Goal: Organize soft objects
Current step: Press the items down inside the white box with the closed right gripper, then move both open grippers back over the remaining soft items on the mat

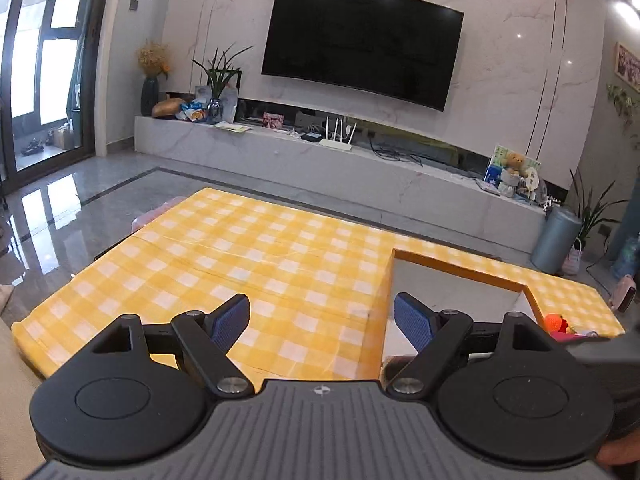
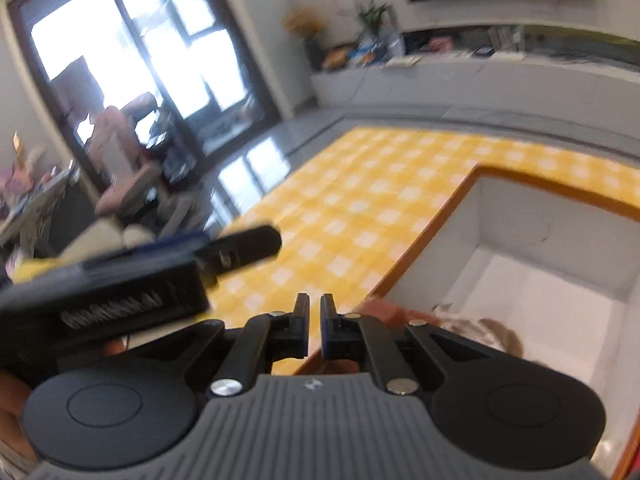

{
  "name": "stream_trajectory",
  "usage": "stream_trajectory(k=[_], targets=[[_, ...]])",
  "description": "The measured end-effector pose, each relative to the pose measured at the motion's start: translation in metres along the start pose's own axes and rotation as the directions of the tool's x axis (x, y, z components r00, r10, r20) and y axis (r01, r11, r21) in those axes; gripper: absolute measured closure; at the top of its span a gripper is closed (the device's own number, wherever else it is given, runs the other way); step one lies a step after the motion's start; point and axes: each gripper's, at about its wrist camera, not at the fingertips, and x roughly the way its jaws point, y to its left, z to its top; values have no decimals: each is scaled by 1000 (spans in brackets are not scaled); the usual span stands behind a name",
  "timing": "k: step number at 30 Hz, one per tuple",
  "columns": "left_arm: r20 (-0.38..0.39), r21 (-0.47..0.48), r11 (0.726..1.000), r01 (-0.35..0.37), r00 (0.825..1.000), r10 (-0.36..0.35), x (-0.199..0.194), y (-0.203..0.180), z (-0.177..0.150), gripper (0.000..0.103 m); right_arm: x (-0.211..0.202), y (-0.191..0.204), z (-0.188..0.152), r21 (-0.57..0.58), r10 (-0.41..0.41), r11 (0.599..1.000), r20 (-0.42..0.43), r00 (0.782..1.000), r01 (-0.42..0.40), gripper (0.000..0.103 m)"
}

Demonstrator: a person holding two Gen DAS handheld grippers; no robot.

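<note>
Right gripper [image 2: 315, 326]: fingers shut, nothing visibly between them. Left gripper [image 1: 322, 322]: fingers wide apart, empty. Box [image 2: 560, 240], right of frame, on checked worktop [image 2: 360, 200]; soft toys [image 2: 476, 326] at its near edge. Risk: empty closure; blurred sweep may clip box.

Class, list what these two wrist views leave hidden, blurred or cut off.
- Right wrist view: the soft things in the white box are hidden behind the shut right gripper; kind unclear.
- Same view: the left gripper is motion-blurred.
- Left wrist view: the orange toy is mostly covered by the open left gripper.
</note>
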Motion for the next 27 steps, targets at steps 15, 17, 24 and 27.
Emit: stream_trajectory(k=[15,17,24,27], targets=[[-29,-9,999,-32,999,32,3,5,0,7,-1,-28,-25,-170,-392,917,-212,895,361,101],[-29,-2,999,-32,999,32,2,4,0,7,-4,-32,-23,-164,-386,920,-204,900,357,97],[-38,10,999,-33,999,34,5,4,1,7,39,-31,-28,-203,-374,922,-256,891,328,96],[-38,5,999,-31,999,32,6,3,1,7,49,-27,-23,-203,-366,926,-262,893,319,97]])
